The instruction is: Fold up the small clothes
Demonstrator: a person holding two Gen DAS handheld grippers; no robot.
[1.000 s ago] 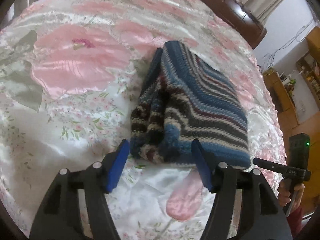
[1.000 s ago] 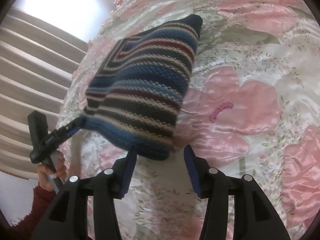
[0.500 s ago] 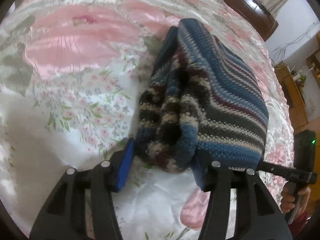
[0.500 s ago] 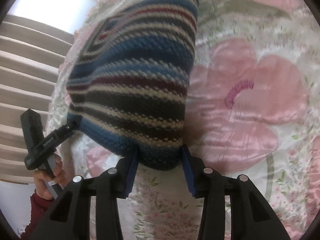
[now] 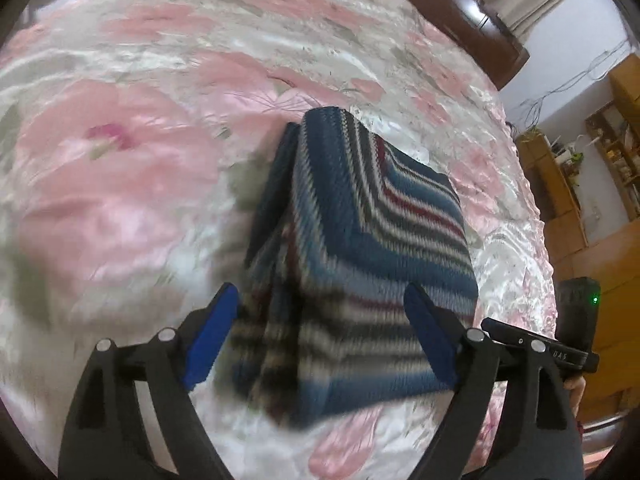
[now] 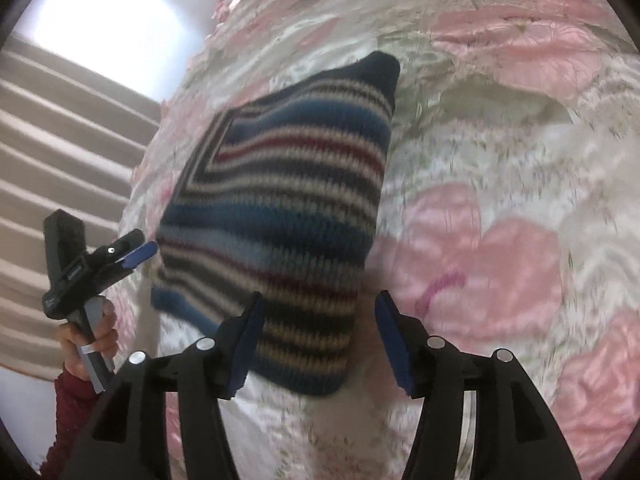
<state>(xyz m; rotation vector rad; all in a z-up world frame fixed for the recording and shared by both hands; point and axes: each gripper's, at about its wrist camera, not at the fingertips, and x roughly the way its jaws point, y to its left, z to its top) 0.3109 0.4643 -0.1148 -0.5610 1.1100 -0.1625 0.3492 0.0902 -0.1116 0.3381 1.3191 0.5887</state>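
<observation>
1. Left wrist view: my left gripper (image 5: 320, 336) stands wide open, its blue pads either side of the near end of the striped knit garment (image 5: 372, 240) and gripping nothing; the folded bundle lies on the pink floral bedspread (image 5: 120, 184).
2. My right gripper (image 6: 318, 336) is spread open too, empty, straddling the garment's (image 6: 280, 208) near corner.
3. To do this step well, I judge both tools should close on the same edge, catching every layer, since the stacked folds look loose and thick.
4. Around: a wooden headboard (image 5: 452, 8), shelving (image 5: 600, 168) at the right, pale curtains (image 6: 60, 140). Nothing blocks the garment, though the satin looks slippery and the blur hides the nearest edge.
</observation>
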